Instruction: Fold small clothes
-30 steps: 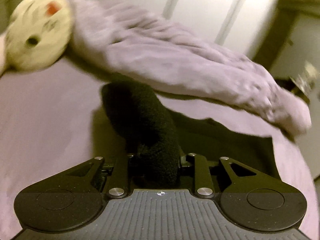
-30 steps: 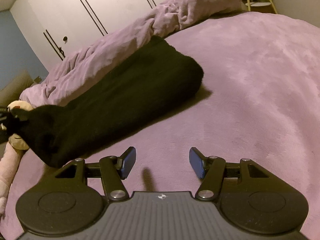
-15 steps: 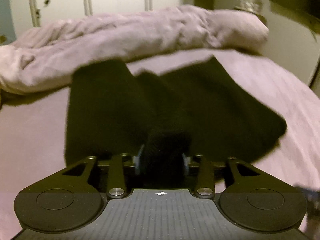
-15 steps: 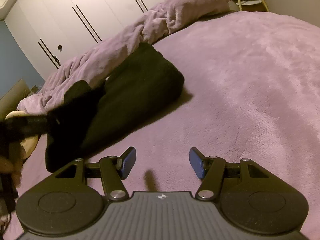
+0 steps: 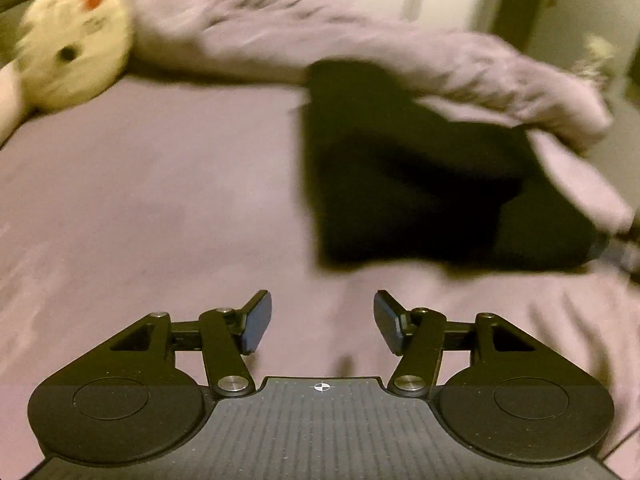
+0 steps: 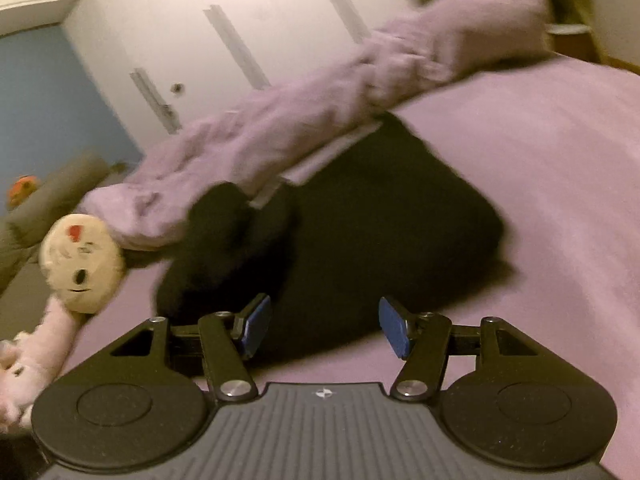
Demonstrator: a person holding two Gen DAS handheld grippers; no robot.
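A black garment point(image 5: 400, 184) lies folded over on the lilac bed cover point(image 5: 160, 208), its far edge against a rolled blanket. My left gripper point(image 5: 322, 320) hangs over bare cover short of the garment's near edge. Its jaws are opening and nothing is between them. In the right wrist view the same garment point(image 6: 380, 232) lies just ahead, with a bunched lump at its left end. My right gripper point(image 6: 324, 324) is open above the garment's near edge, its pads apart from the cloth. Both views are blurred by motion.
A rolled lilac blanket point(image 6: 320, 100) runs along the far side of the bed. A cream-faced plush toy point(image 5: 72, 48) lies at the far left, also seen in the right wrist view point(image 6: 80, 260). White wardrobe doors point(image 6: 240, 20) stand behind. Bed cover stretches to the right point(image 6: 560, 160).
My left gripper has let go of the black garment and drawn back; the cloth now lies on the bed. The right gripper has moved in over the garment's near edge.
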